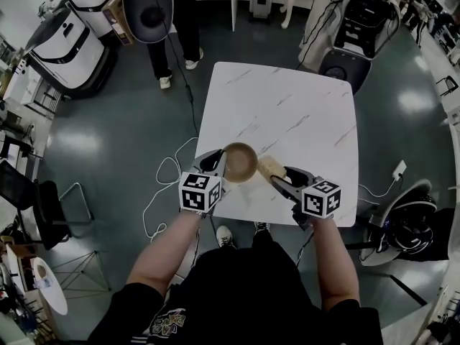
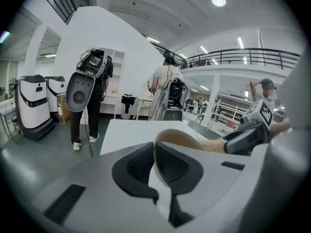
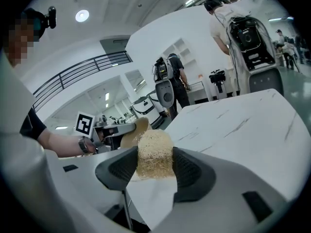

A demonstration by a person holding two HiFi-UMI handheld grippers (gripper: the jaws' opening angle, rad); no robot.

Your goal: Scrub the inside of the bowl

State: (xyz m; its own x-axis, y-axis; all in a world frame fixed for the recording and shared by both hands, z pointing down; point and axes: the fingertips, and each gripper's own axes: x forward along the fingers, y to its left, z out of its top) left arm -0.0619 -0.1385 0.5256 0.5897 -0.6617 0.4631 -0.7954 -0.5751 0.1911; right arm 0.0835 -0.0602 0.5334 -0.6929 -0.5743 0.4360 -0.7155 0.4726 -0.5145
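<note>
Robot lab: parked white robots

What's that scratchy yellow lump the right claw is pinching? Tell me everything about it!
It's a scrubber, a pale straw-coloured lump of tangled, wiry fibres, like a dried loofah, with a rounded top and a rough surface. The right claw squeezes its lower part between two dark pads, so the rest pokes out forward. It's held over the white marble table, with its free end right beside the rim of the tan bowl that the left claw grips. I can't tell whether it touches the bowl.
</note>
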